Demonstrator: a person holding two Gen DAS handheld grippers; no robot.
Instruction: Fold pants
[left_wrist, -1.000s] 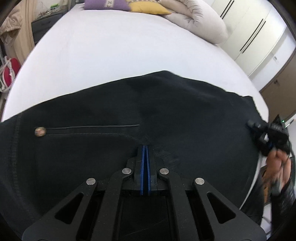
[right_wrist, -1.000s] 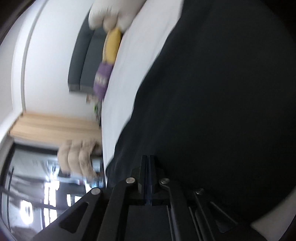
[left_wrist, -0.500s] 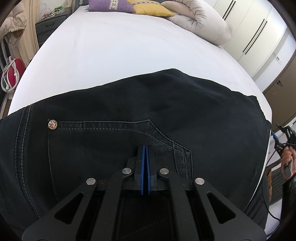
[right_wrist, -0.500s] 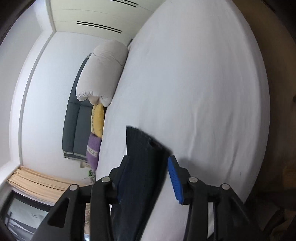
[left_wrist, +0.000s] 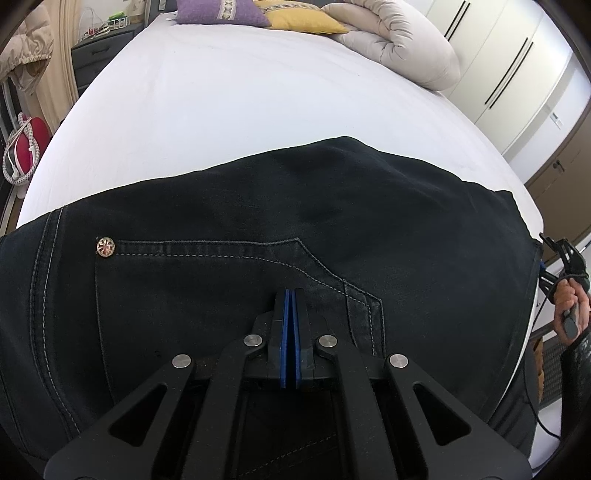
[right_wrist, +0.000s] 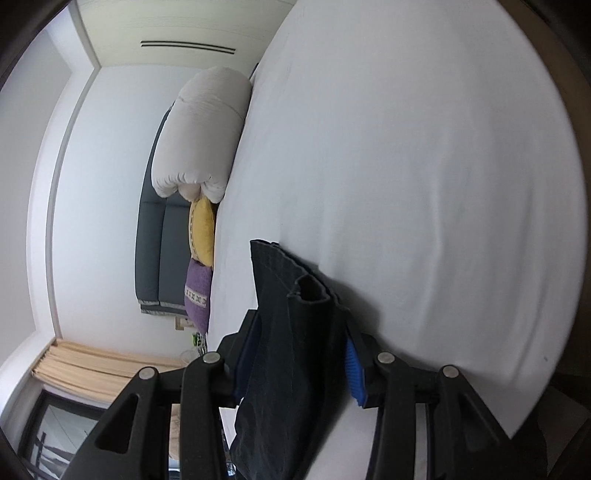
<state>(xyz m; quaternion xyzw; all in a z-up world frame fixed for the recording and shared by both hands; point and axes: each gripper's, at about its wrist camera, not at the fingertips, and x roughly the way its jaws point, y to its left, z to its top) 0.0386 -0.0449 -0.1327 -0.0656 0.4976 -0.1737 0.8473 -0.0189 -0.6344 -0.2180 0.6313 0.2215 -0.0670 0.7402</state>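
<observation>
Black denim pants lie spread across the near part of the white bed, a back pocket with a metal rivet facing up. My left gripper is shut, its blue pads pressed together over the pocket fabric; whether cloth is pinched between them is hidden. My right gripper is open at the right edge of the bed, and the hem of a pant leg lies loose between its spread jaws. The right gripper also shows in the left wrist view, held in a hand beside the hem.
A rolled cream duvet, a yellow pillow and a purple pillow lie at the head of the bed. White wardrobes stand at right. A dark nightstand and a red bag are at left.
My right gripper went from shut on the pant leg to open and drew back to the hem. The pants settled flat on the bed. My left gripper stayed shut in place.
</observation>
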